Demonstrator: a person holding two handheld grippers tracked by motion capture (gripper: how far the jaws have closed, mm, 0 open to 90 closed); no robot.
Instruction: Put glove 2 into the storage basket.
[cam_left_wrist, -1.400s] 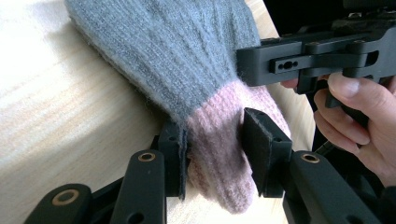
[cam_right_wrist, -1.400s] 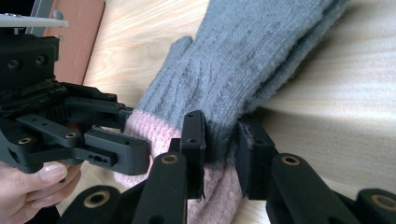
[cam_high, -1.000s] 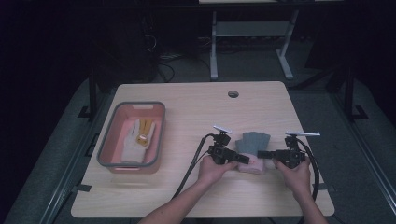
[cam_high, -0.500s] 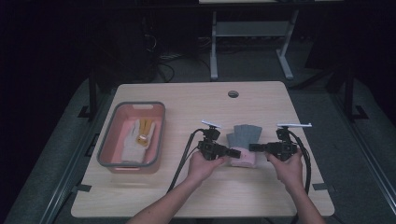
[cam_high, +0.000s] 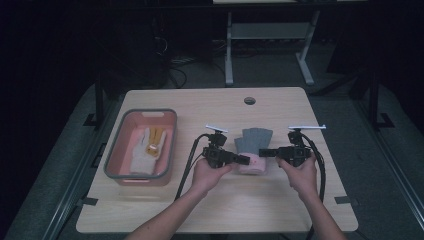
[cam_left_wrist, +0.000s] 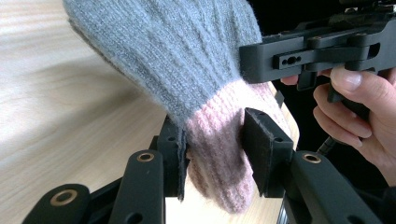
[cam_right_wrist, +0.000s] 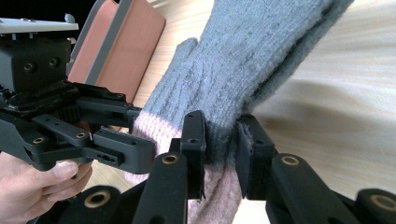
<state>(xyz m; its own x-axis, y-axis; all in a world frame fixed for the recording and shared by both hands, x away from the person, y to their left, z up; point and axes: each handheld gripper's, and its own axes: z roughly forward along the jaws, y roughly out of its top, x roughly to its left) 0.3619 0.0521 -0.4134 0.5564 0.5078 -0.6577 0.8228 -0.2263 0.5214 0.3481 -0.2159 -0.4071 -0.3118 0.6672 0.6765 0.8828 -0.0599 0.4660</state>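
A grey knit glove (cam_high: 255, 140) with a pink cuff (cam_high: 251, 165) is held between my two grippers over the wooden table (cam_high: 280, 210), right of centre. My left gripper (cam_high: 244, 160) comes in from the left and is shut on the cuff's left edge; in the left gripper view its jaws (cam_left_wrist: 212, 135) pinch the pink cuff (cam_left_wrist: 219, 154). My right gripper (cam_high: 265, 152) is shut on the right edge, where its jaws (cam_right_wrist: 223, 133) clamp the grey-to-pink seam. The glove (cam_right_wrist: 243, 60) has its finger end pointing away from me.
A salmon bin with a grey rim (cam_high: 114, 156) stands at the table's left, with a white glove bearing a yellow patch (cam_high: 147, 145) inside it. A round cable hole (cam_high: 249, 100) sits near the far edge. Cables trail from both grippers towards me.
Both hands have moved away from me and slightly left, carrying the glove with them. The grips on the cuff look unchanged.
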